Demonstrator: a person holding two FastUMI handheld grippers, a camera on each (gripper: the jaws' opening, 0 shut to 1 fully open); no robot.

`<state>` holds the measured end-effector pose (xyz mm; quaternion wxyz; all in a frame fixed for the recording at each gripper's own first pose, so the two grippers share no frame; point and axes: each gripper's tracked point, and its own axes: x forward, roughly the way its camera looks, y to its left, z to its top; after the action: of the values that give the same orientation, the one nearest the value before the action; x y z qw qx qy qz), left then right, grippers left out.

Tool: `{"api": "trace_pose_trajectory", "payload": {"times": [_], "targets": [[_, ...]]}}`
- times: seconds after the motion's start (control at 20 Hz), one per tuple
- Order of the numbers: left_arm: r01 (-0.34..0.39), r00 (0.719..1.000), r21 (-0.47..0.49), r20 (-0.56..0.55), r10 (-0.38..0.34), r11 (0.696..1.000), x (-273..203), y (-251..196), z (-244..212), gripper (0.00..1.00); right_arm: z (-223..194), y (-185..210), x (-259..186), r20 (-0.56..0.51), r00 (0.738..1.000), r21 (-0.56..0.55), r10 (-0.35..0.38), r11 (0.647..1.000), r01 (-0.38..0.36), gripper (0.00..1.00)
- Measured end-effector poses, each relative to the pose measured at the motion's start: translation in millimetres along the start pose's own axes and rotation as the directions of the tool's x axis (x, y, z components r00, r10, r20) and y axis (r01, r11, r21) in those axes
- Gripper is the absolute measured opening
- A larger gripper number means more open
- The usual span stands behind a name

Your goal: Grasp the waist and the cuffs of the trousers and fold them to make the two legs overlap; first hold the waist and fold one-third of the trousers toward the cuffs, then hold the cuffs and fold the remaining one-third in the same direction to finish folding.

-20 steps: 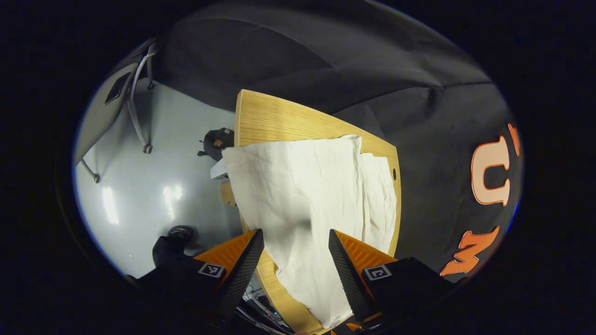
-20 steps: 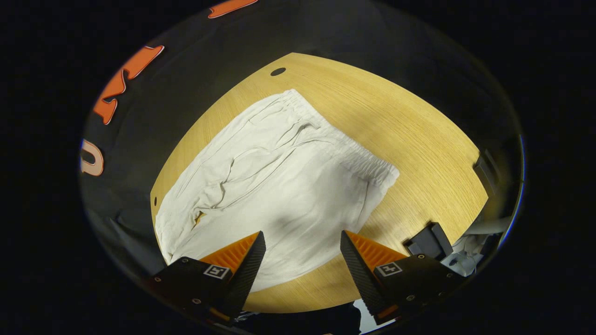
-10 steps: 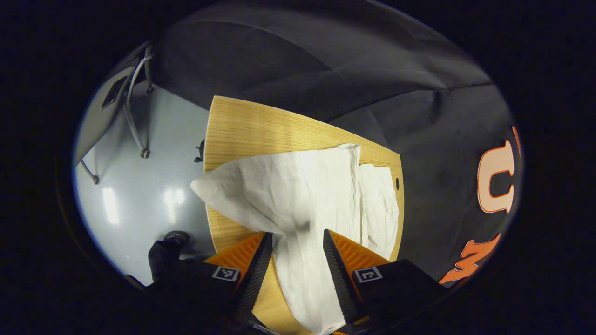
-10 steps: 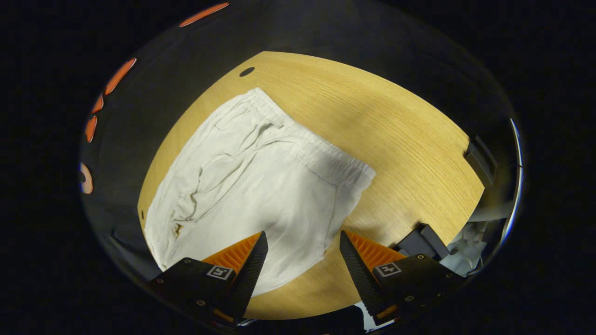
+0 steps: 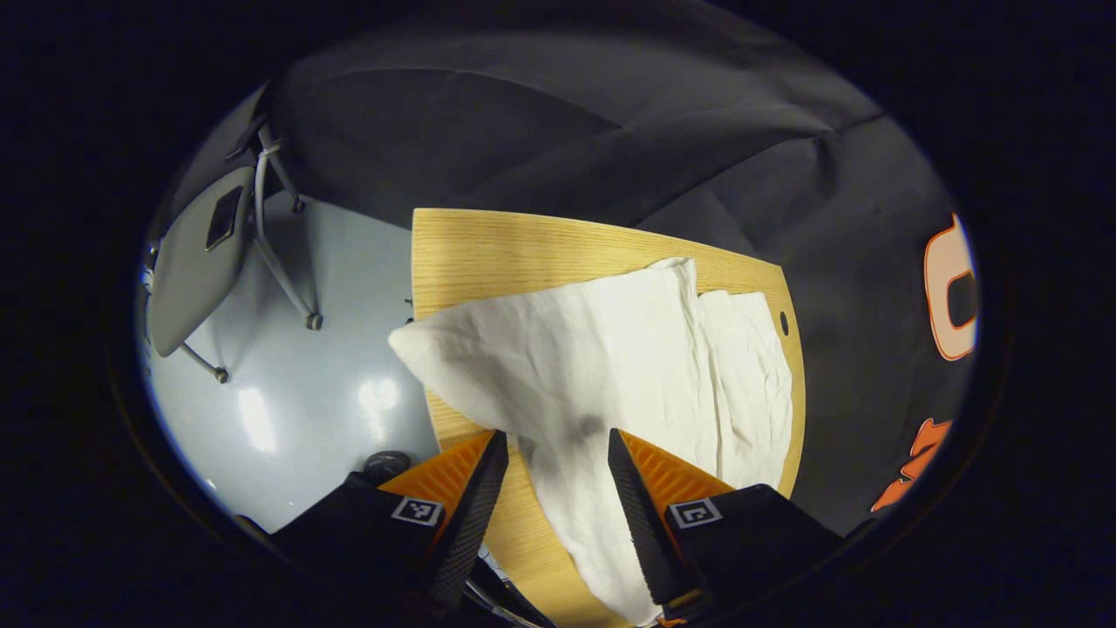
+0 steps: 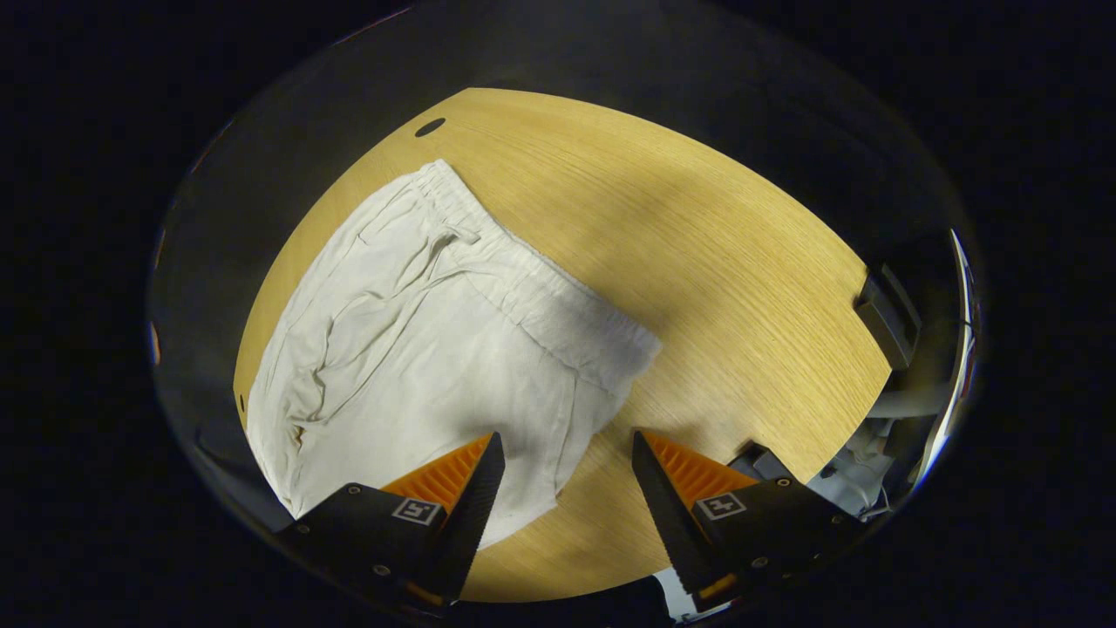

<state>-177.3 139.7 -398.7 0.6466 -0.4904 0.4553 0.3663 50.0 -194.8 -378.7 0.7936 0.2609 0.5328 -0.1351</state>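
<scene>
White trousers (image 5: 610,349) lie flat on a wooden table (image 5: 488,244), one leg stacked on the other. The cuff end reaches toward my left gripper (image 5: 556,434). That gripper is open, its fingers astride a strip of the leg cloth that runs on under it. One cuff corner juts past the table's left edge. In the right gripper view the trousers (image 6: 410,349) show their elastic waistband (image 6: 540,288) running diagonally. My right gripper (image 6: 567,439) hovers open over the trousers' near edge, just below the waistband's near corner, with cloth and bare table between its fingers.
A grey chair (image 5: 200,262) stands on the pale floor (image 5: 331,384) left of the table, and a dark object (image 5: 386,460) lies on the floor by my left gripper. The table (image 6: 715,262) has a cable hole (image 6: 429,127) and a dark box (image 6: 885,314) at its right edge.
My left gripper's fingers have come slightly closer together over the leg cloth, and the cuff corner now sticks out sideways. My right gripper has drifted toward the waistband's near corner.
</scene>
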Motion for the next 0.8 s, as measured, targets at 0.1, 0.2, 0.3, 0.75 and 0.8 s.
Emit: {"api": "trace_pose_trajectory", "payload": {"times": [0.1, 0.2, 0.3, 0.75, 0.8], "targets": [[-0.002, 1.0, 0.01, 0.006, 0.002, 1.0, 7, -8, 4, 0.79, 5, 4, 2, -0.004, 1.0, -0.004, -0.01, 1.0, 0.01, 0.86], [-0.004, 1.0, 0.019, 0.001, 0.004, 1.0, 10, -13, 7, 0.77, 8, 3, 6, -0.011, 0.999, 0.02, -0.049, 0.999, 0.049, 0.75], [-0.015, 1.0, 0.044, -0.011, 0.016, 0.999, 11, -12, 7, 0.56, 8, -5, 8, -0.019, 0.992, 0.026, -0.122, 0.992, 0.123, 0.57], [0.126, 0.991, 0.229, -0.078, -0.111, 0.965, 15, -24, 10, 0.07, 13, 12, 3, 0.057, 0.998, 0.15, 0.036, 0.988, -0.044, 0.01], [0.177, 0.983, 0.229, -0.084, -0.162, 0.957, 10, -37, 13, 0.09, 19, 12, -3, 0.095, 0.994, 0.178, 0.059, 0.981, -0.075, 0.01]]}}
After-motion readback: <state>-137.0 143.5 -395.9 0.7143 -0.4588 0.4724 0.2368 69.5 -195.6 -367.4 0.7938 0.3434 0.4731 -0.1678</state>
